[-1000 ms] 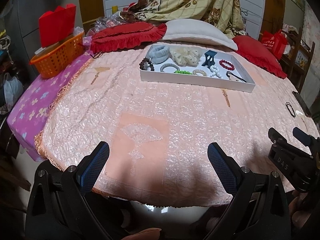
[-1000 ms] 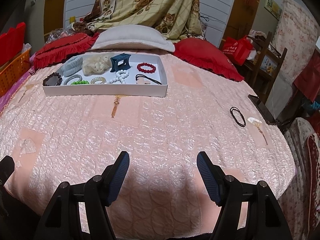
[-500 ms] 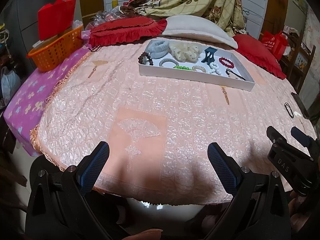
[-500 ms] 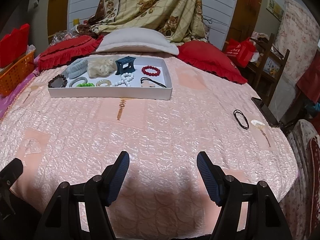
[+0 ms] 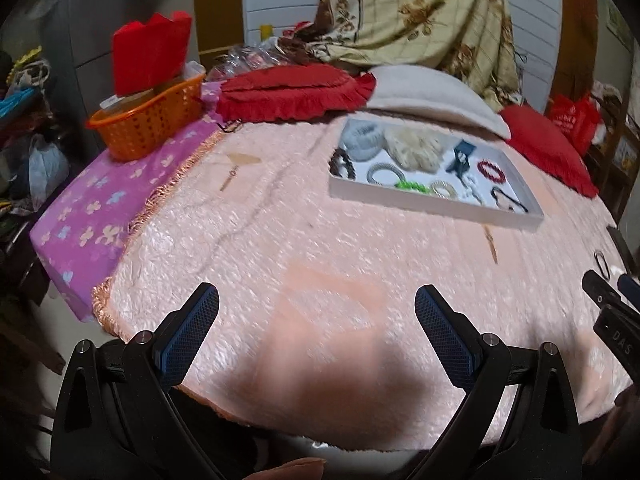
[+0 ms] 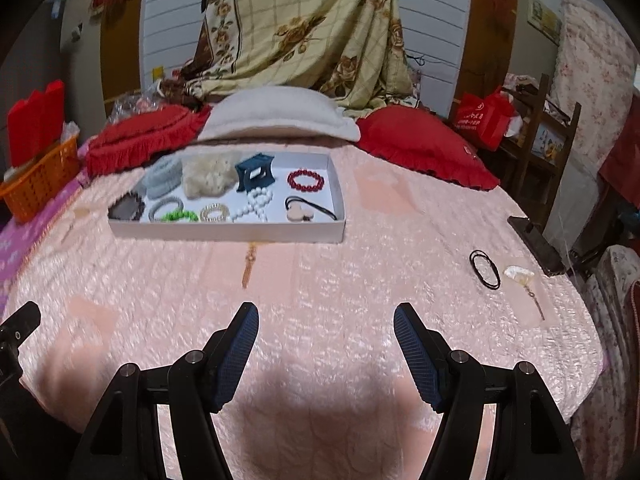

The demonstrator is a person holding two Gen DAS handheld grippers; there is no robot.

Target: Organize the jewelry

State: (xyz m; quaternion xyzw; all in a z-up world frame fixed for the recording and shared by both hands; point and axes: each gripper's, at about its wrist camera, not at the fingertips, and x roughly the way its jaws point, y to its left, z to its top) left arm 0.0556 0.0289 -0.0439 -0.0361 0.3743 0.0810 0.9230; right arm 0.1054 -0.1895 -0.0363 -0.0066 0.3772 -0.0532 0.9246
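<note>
A white tray [image 6: 224,230] [image 5: 432,202] lies far back on the pink bedspread and holds scrunchies, a blue claw clip [image 6: 254,172], a red bead bracelet [image 6: 306,180], white beads and other bracelets. Loose black hair ties [image 6: 485,269] and a shell pendant [image 6: 519,274] lie on the spread at the right. My right gripper [image 6: 326,316] hovers open over the near part of the bed, nothing between its fingers. My left gripper [image 5: 316,300] is open and empty too, near the bed's front edge. The right gripper's tips show at the left wrist view's right edge [image 5: 612,300].
An orange basket [image 5: 150,120] with a red box stands on the purple mattress at the left. Red cushions [image 6: 424,146] and a white pillow [image 6: 276,116] line the bed's far end. A dark phone [image 6: 536,244] lies at the right edge, near a wooden rack.
The left wrist view has swung so the tray sits further right and the basket larger; the right wrist view has tilted up a little. Both grippers stayed open and empty.
</note>
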